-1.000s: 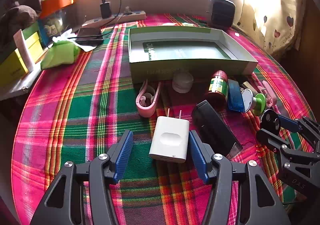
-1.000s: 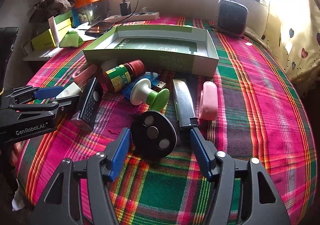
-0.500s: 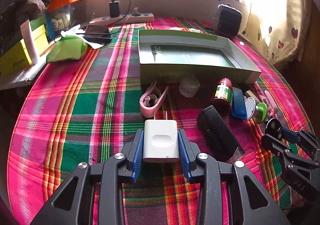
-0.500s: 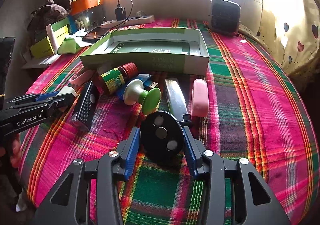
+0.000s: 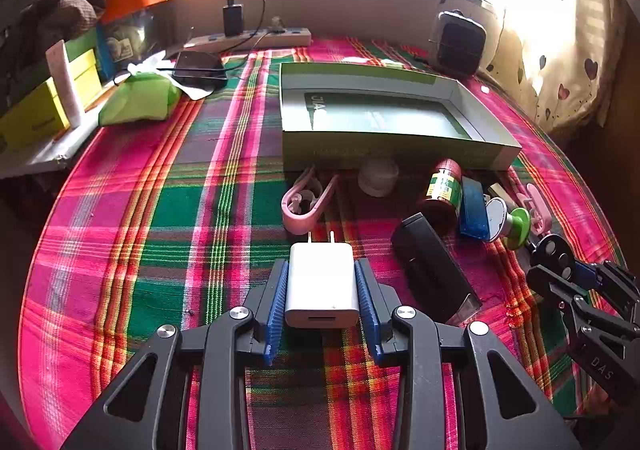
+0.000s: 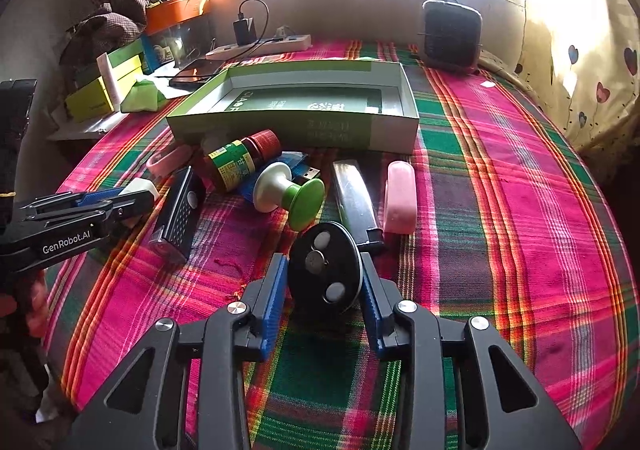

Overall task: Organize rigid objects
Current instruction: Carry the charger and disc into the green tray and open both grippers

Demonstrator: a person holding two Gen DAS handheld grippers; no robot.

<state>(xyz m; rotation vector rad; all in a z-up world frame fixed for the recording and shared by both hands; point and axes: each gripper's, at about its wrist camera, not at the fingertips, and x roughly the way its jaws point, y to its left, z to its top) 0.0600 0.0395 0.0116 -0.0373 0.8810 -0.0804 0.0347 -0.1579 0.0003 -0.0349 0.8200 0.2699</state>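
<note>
Left gripper (image 5: 322, 292) clamps the white rectangular plastic charger (image 5: 321, 284) on the plaid cloth (image 5: 160, 218). Only the right view reveals the pink soap-shaped block (image 6: 400, 196). Right gripper (image 6: 324, 282), its jaws having just been closing, now pinches the black three-button disc (image 6: 325, 268); both stood apart earlier.

**Layout on plaid cloth**

Open box (image 6: 296, 118) sits toward the window. Before it, in a row: bottle (image 6: 240, 162), spool (image 6: 290, 196), flat bar (image 6: 354, 202), case (image 6: 400, 198). Charger (image 5: 322, 284) lies left of the grille block (image 5: 434, 270); disc (image 6: 326, 268) nearest the right camera
</note>
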